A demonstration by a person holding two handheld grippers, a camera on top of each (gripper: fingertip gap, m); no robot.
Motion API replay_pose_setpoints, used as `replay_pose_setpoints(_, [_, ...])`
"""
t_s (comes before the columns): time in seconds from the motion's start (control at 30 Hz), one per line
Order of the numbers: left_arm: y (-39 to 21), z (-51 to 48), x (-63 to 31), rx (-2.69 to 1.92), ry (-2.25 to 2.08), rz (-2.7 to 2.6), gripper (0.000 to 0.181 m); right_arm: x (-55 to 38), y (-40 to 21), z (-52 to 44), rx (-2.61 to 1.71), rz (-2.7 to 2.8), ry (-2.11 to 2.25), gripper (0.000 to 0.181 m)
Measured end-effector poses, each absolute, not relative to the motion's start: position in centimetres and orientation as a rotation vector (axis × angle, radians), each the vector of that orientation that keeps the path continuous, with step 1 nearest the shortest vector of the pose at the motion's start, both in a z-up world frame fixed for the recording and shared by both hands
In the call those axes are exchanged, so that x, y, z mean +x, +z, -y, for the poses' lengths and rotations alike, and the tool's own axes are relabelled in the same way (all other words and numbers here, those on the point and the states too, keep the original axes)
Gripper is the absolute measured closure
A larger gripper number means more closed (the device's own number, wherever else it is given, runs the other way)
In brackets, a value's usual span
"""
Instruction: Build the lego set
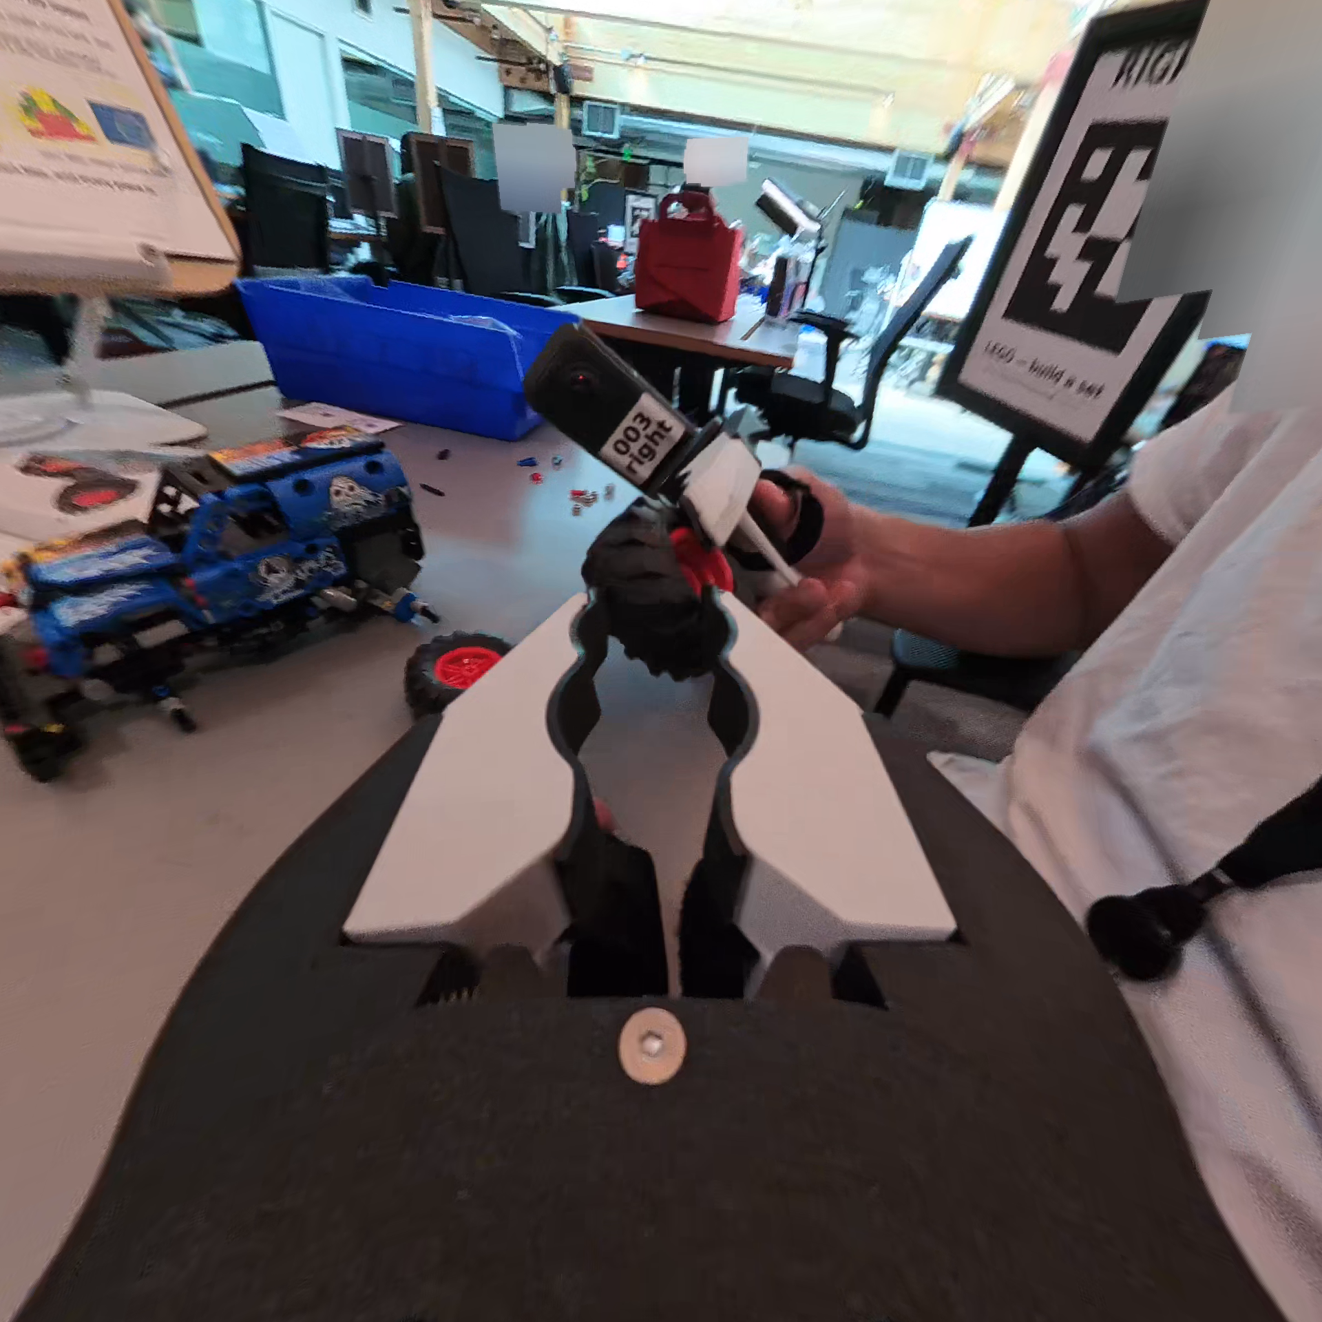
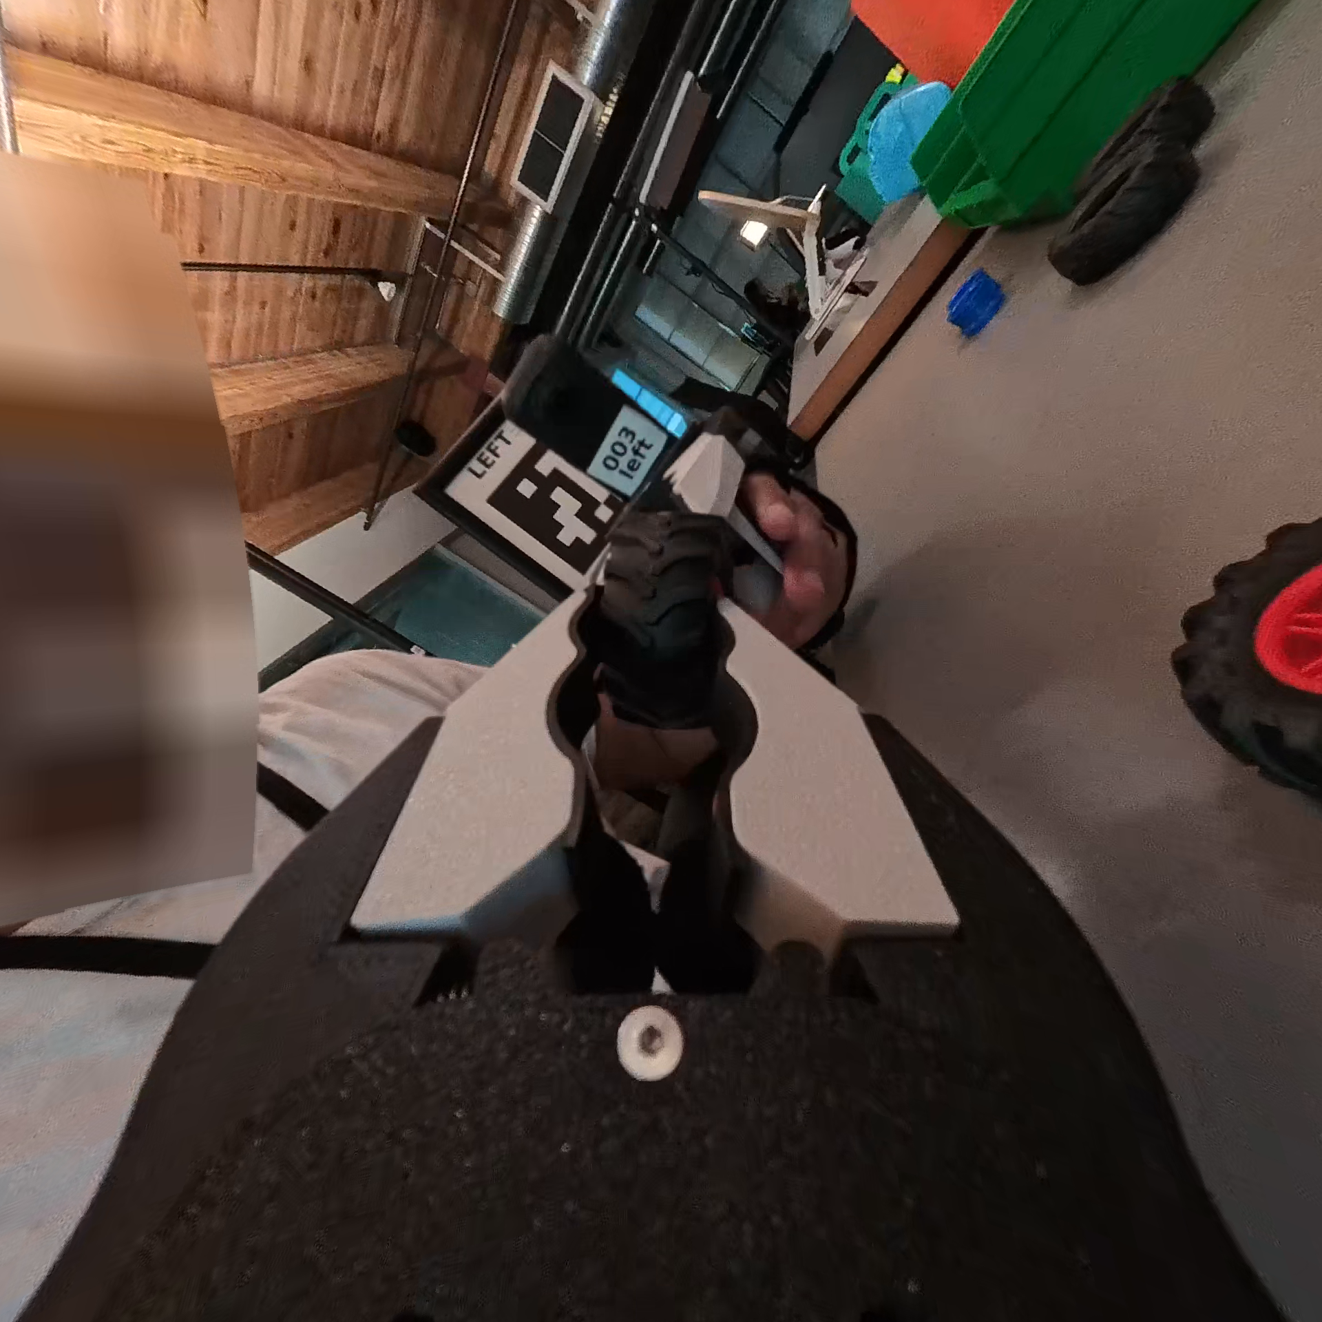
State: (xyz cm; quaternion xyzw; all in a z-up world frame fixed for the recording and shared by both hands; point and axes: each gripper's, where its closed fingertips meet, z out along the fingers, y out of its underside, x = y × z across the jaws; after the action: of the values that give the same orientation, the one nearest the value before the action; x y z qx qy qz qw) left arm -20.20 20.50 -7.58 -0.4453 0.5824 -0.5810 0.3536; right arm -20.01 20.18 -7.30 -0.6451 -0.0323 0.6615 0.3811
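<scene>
1. Left gripper (image 1: 654, 608), seen in its own wrist view, clamps its scalloped black-lined white fingers on a knobbly black tyre (image 1: 662, 615) held above the grey table (image 1: 214, 823). Right gripper (image 1: 704, 565) meets the same tyre from 1 o'clock, a red hub (image 1: 704, 565) at its tip. At 9 o'clock sits the blue truck model (image 1: 214, 558), glossy and stickered; a loose red-hubbed wheel (image 1: 458, 669) lies between truck and fingers, with bare tabletop around it.

2. Right gripper (image 2: 654, 615), in its tilted wrist view, grips the tyre's (image 2: 658, 622) chunky tread. Left gripper (image 2: 687, 529) faces it at 12 o'clock. Another wheel (image 2: 1266, 658) lies at 3 o'clock, a green bin (image 2: 1073, 107) at 1 o'clock near the table edge.
</scene>
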Motion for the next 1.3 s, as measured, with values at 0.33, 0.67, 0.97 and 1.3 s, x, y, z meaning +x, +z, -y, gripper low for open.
replay_pose_setpoints(0.33, [-7.6, -19.6, -18.9, -1.397, -1.824, -1.385, 0.145, -19.9, -6.4, -20.2, -1.582, 0.041, 1.646, 0.153])
replay_pose_setpoints(0.67, [-8.0, -19.9, -19.5, -1.472, -1.802, -1.485, 0.154, -16.3, -6.0, -20.0, -1.653, 0.443, 0.818, 0.129])
replay_pose_setpoints(0.97, [-9.1, -19.6, -18.8, -2.010, -2.379, -1.265, 0.156, -19.1, -7.5, -18.3, -1.466, 1.244, -0.354, 0.129])
replay_pose_setpoints(1.3, [-8.4, -19.6, -18.8, -1.989, -2.493, -1.111, 0.148, -19.1, -8.9, -19.5, -1.328, 1.320, -0.677, 0.146])
